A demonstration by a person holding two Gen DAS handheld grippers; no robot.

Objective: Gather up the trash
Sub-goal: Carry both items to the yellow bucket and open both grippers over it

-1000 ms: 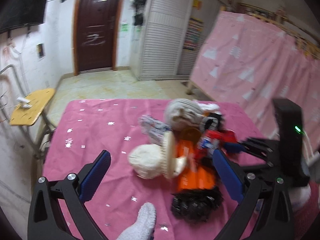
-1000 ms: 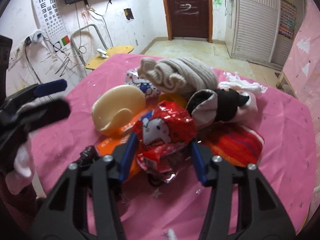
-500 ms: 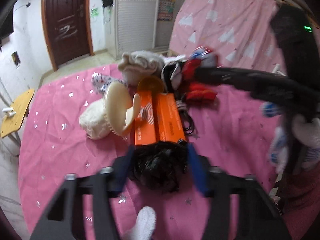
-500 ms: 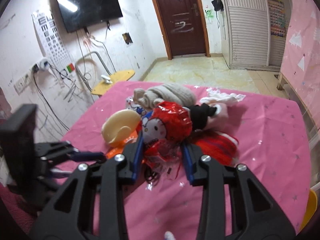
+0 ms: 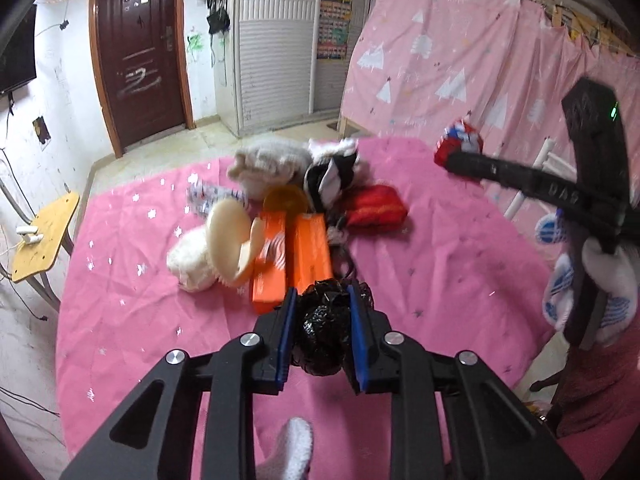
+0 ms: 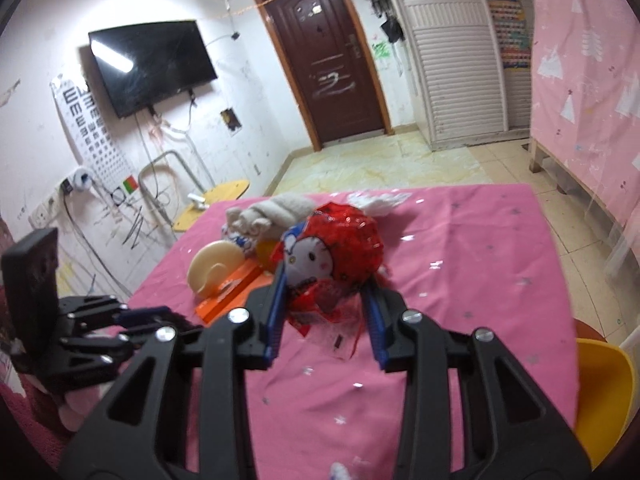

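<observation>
On the left, left gripper (image 5: 322, 314) closed around crumpled black plastic bag (image 5: 322, 332), probably to open it for trash. In the middle of pink table (image 5: 440, 264), orange boxes (image 5: 292, 256) lying among socks. On the right, right gripper (image 6: 324, 304) clamped on red foil wrapper (image 6: 332, 248), lifted clear of the table for bagging.

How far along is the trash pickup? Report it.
Done: nothing visibly binned; no bin in view. In hand: the left hand-held gripper is clamped on a crumpled black plastic bag, and the right hand-held gripper holds a red Hello Kitty wrapper above the pink tablecloth. Left: the orange box, cream dish and socks.
</observation>
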